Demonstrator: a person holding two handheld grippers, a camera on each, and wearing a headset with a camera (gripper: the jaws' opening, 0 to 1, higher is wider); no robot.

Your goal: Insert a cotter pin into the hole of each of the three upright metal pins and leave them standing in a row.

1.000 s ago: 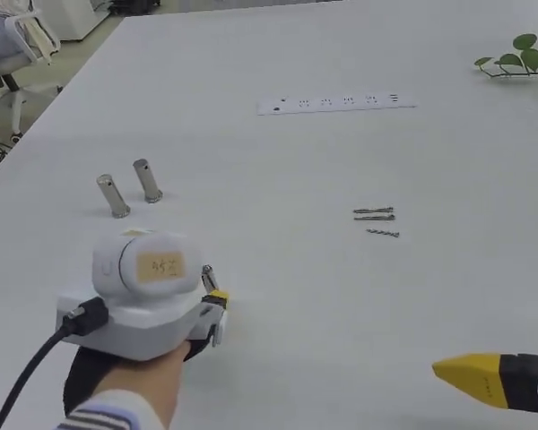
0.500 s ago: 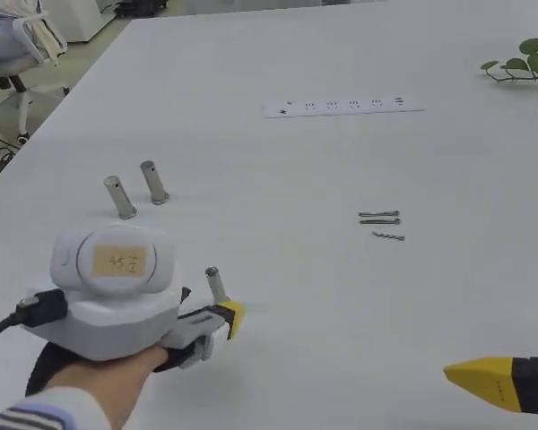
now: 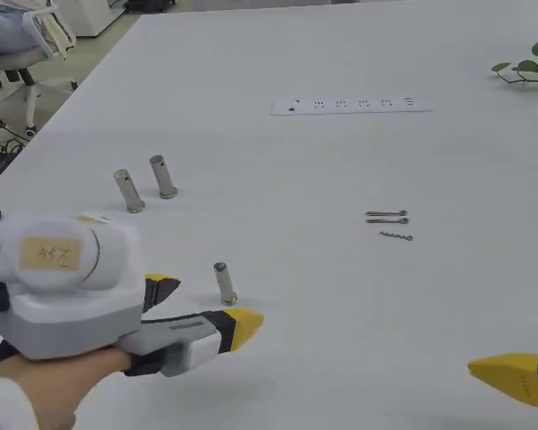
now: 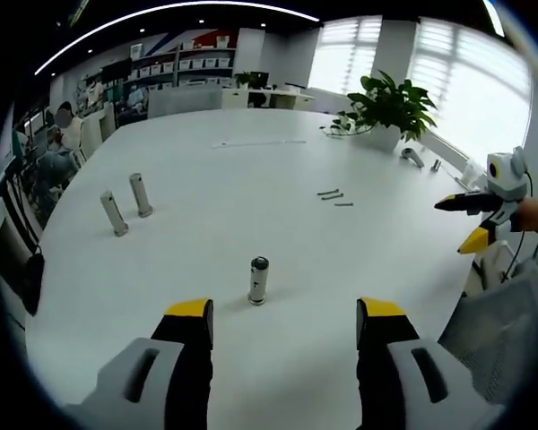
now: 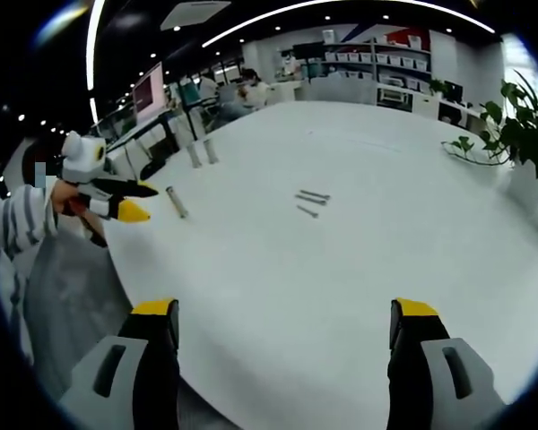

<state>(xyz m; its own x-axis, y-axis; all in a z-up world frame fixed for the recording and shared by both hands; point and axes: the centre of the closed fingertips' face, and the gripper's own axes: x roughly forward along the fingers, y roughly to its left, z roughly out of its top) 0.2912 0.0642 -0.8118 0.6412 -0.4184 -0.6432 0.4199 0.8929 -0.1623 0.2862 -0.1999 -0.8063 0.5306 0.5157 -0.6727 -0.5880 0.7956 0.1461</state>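
One short metal pin (image 3: 224, 283) stands upright and free on the white table, just ahead of my left gripper (image 3: 202, 305), which is open. In the left gripper view the same pin (image 4: 258, 279) stands a little beyond the gap of my open left gripper (image 4: 282, 318). Two more upright pins (image 3: 128, 191) (image 3: 162, 176) stand side by side farther back on the left. Three cotter pins (image 3: 387, 218) lie flat at the middle right. My right gripper (image 5: 282, 318) is open and holds nothing; one of its yellow fingertips (image 3: 511, 376) shows at the lower right.
A white power strip (image 3: 350, 106) lies across the far middle of the table. A leafy plant (image 3: 529, 70) sits at the far right edge. Office chairs (image 3: 18, 45) stand beyond the table's left edge.
My left gripper has opened, let go of the near pin and drawn back toward the lower left. The pin now stands alone. The camera has shifted slightly.
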